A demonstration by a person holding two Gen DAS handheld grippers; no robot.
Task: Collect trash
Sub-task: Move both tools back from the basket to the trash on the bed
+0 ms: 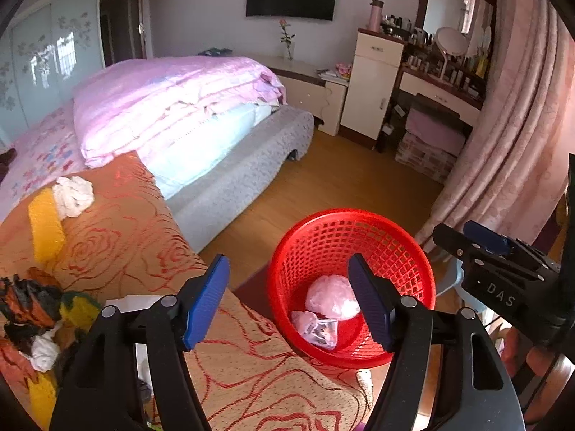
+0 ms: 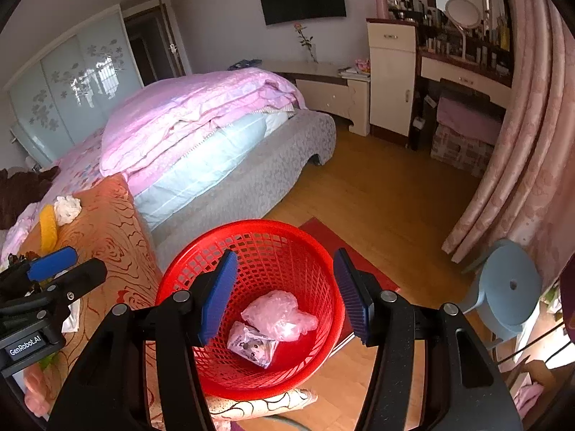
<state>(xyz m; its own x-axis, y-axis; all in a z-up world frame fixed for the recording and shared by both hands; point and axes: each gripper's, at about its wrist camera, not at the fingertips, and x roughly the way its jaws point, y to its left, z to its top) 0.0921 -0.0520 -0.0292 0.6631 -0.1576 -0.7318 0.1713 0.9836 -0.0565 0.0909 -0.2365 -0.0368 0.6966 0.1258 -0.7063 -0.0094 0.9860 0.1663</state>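
Note:
A red mesh basket [image 1: 395, 251] stands on the floor beside the orange rose-patterned blanket [image 1: 136, 222]. In it lie a crumpled pink plastic bag [image 1: 332, 296] and a small printed wrapper [image 1: 316, 330]. My left gripper [image 1: 287, 303] hovers open over the blanket's edge and the basket, with nothing between its blue pads. In the right wrist view my right gripper [image 2: 286, 296] hangs open above the basket [image 2: 273, 248], over the pink bag [image 2: 276, 314] and the wrapper [image 2: 253, 348]. A white crumpled tissue [image 1: 73, 195] and a yellow strip [image 1: 45, 222] lie on the blanket, with dark crumpled scraps [image 1: 25, 309] at the left.
A bed with a pink quilt [image 1: 172, 100] fills the left and middle. A red mat [image 2: 345, 251] lies under the basket on the wooden floor. A blue stool [image 2: 510, 283] and pink curtains [image 2: 532, 165] stand at the right, a dressing table [image 1: 442, 89] behind.

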